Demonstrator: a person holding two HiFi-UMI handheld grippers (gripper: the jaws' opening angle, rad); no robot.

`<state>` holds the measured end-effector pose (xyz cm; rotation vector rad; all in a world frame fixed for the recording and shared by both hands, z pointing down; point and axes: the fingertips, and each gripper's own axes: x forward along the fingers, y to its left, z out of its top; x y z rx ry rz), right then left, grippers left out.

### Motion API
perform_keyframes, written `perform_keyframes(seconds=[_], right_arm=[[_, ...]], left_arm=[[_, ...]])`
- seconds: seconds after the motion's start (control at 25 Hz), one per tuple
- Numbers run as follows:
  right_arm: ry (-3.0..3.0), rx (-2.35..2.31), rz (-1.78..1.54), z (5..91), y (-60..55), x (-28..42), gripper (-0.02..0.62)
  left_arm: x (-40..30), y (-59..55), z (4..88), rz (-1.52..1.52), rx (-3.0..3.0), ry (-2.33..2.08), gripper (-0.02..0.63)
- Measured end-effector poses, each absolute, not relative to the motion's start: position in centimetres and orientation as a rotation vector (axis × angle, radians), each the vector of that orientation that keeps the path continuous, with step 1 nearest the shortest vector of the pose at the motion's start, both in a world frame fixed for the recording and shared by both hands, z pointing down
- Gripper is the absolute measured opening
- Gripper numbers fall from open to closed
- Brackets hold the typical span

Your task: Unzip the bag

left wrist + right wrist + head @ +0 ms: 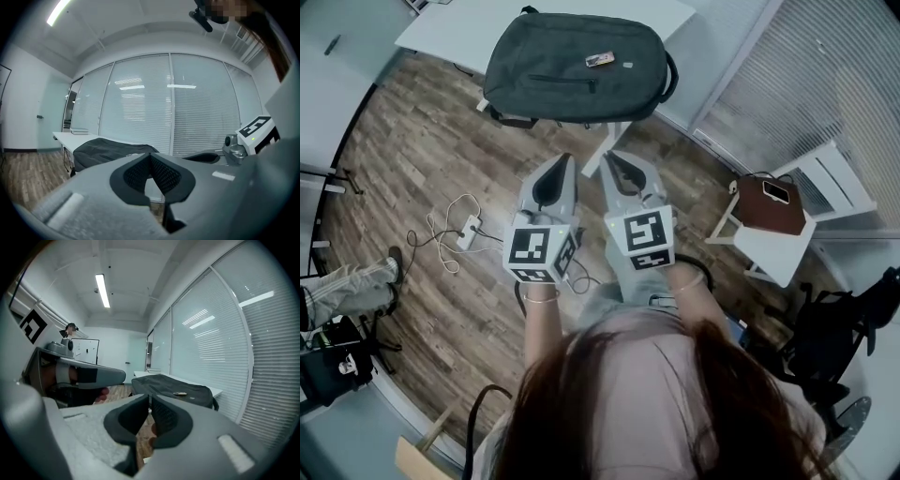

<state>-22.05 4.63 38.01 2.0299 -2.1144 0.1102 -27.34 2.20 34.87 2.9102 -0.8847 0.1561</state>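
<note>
Bag (pixel 574 67) at twelve o'clock on surface (pixel 455 33), looks zipped, untouched | left claw (pixel 565 161), right claw (pixel 612 157) both pinched closed, empty, short of it | I reckon whole unzip remains.

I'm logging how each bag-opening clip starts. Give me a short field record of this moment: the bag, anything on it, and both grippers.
bag: dark grey fabric backpack, lying flat on the white table
on bag: small flat rectangular object
zip: no opened gap visible
left gripper: jaws together, nothing between them
right gripper: jaws together, nothing between them
position: the two grippers are side by side, short of the table, pointing toward the bag
contact: neither touches the bag
</note>
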Motion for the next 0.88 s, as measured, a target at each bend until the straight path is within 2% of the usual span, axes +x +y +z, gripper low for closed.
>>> perform_keyframes(seconds=[0.88], right_arm=[[-2.133, 1.929, 0.341, 47.6, -5.2, -20.2, 0.064]], left_arm=[[-23.2, -8.8, 42.3, 0.273, 2.874, -0.847, 0.009]])
